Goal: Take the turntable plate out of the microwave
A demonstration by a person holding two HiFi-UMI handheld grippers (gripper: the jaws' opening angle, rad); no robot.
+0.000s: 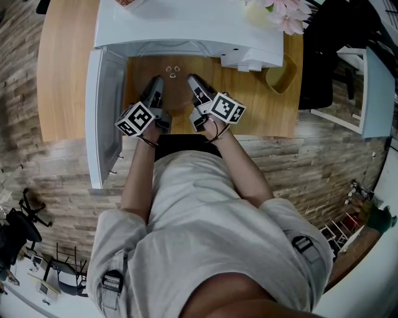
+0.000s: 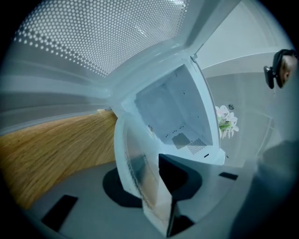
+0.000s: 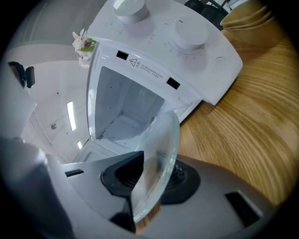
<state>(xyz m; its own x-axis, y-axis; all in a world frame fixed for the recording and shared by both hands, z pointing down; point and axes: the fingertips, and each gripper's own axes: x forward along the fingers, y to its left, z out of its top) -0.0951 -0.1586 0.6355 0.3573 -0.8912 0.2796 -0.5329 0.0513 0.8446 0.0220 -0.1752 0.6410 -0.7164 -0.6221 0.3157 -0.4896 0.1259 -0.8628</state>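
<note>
Step in hand: carrying the turntable plate (image 1: 174,77) out, by the look of it.

- Holds the plate at two rims: left claw (image 1: 155,84) clamped on the left edge, right claw (image 1: 194,84) clamped on the right edge.
- Confirms in the left gripper view: clear glass rim pinched between the dark pads of the left claw (image 2: 152,186), plate (image 2: 140,172) seen edge-on.
- Shows the same in the right gripper view: right claw (image 3: 152,179) closed on the curved rim of the plate (image 3: 161,149), wood grain visible through the glass.
- Places the plate in front of the microwave (image 1: 186,25), just outside its mouth and above the wooden tabletop (image 1: 68,74), not resting on it as far as can be told.
- Shows the cavity (image 3: 124,112) bare and white, nothing left on its floor.
- Leaves the door (image 1: 102,112) swung open at the left, close beside the left claw.
- Notes flowers (image 1: 289,12) on top of the microwave and a yellow bowl (image 1: 281,77) on the tabletop to the right, both apart from the plate.

Next move, as judged: lower the plate flat onto bare tabletop before letting go. Calls for both claws sinking together, level, since glass pinched only at the rim looks liable to slip or tilt. Calls also for keeping clear of the open door.
</note>
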